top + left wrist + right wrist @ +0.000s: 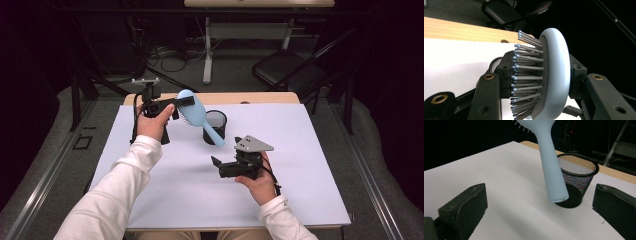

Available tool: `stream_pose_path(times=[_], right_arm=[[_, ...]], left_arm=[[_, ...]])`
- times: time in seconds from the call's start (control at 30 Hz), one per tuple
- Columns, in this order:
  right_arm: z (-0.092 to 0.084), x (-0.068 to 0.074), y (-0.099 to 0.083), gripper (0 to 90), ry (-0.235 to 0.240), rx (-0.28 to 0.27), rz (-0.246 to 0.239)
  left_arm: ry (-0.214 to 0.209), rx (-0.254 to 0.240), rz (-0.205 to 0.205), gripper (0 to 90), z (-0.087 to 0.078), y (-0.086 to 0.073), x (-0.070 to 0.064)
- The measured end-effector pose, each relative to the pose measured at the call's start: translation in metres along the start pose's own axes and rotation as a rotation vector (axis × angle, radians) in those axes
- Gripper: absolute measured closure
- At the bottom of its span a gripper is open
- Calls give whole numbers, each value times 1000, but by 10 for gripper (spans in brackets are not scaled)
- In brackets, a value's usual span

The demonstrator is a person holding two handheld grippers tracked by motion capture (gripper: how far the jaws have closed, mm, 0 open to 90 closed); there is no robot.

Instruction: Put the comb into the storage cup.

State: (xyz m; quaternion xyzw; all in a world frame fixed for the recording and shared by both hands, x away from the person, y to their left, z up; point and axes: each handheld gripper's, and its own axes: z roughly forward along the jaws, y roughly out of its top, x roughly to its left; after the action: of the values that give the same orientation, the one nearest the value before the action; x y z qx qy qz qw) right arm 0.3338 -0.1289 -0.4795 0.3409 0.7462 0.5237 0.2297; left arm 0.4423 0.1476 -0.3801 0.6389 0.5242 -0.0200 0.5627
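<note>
My left gripper (pixel 182 106) is shut on the oval head of a light blue hairbrush (pixel 194 111), raised above the far left of the white table (pixel 320 200). In the left gripper view the two black pads clamp the brush (pixel 556 75) across its bristles and its back, around the left gripper's (pixel 540 72) middle. The handle (pixel 551 165) slants down, and its end hangs just in front of a black mesh cup (pixel 216 121), (pixel 579 175). My right gripper (pixel 227 151), (pixel 540 192) rests low at the middle right, open and holding nothing, pointed at the handle and cup.
A wooden table edge (pixel 240 97) runs behind the white sheet. Beyond it stand a dark folding chair (pixel 287 70), white desk legs (pixel 207 50) and loose cables (pixel 165 55) on the floor. White sleeves (pixel 120 190) reach in from the near edge.
</note>
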Motion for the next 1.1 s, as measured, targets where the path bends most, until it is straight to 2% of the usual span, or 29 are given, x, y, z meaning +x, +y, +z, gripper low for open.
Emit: stream_pose_path(times=[0.37,0.97,1.1], right_arm=[[0,-2,0,0,-3,-7,5],[-1,-1,1,0,-1,-9,11],[-1,-1,1,0,-2,-10,12]], left_arm=[[15,-34,16,515,-4,10,-6],[50,-72,54,514,-7,22,-8],[57,-80,50,514,-6,25,-9]])
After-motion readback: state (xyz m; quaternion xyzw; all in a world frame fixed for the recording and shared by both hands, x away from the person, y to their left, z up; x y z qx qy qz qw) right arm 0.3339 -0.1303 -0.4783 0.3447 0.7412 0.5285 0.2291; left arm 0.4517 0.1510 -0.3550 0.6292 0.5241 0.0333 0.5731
